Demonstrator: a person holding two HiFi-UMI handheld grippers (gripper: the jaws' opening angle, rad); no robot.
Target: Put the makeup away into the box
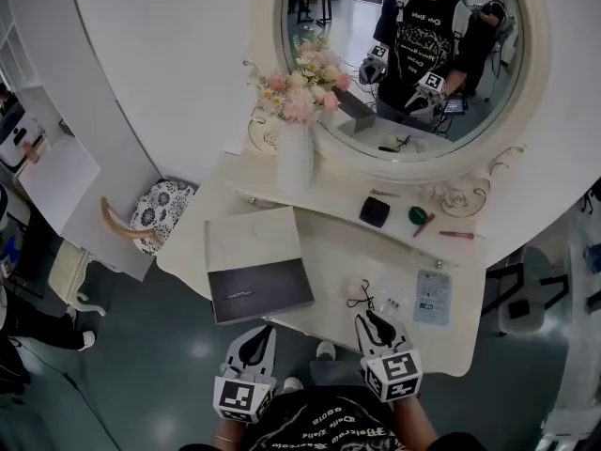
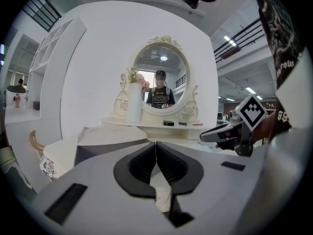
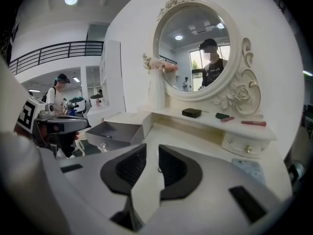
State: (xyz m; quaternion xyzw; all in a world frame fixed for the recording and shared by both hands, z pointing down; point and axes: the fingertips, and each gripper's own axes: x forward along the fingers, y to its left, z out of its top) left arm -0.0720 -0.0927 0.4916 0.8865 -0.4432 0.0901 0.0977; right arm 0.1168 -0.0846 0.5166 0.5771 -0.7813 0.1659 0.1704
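The grey box [image 1: 274,285] lies open on the white dressing table's left side, its pale lid [image 1: 252,238] tipped back and a thin stick [image 1: 235,294] inside. On the shelf under the mirror lie a black compact [image 1: 375,211], a green round case [image 1: 418,215], a red pencil [image 1: 424,225] and a red stick [image 1: 456,235]. A pink puff with a black loop [image 1: 359,292] rests just ahead of my right gripper [image 1: 373,318], whose jaws stand slightly open and empty. My left gripper [image 1: 255,332] hangs off the table's front edge below the box, shut on nothing.
A white vase of pink flowers [image 1: 294,153] stands at the shelf's left end. A light blue packet [image 1: 433,297] lies at the front right of the table. A chair with a patterned cushion [image 1: 158,212] stands left of the table. The round mirror [image 1: 404,54] rises behind the shelf.
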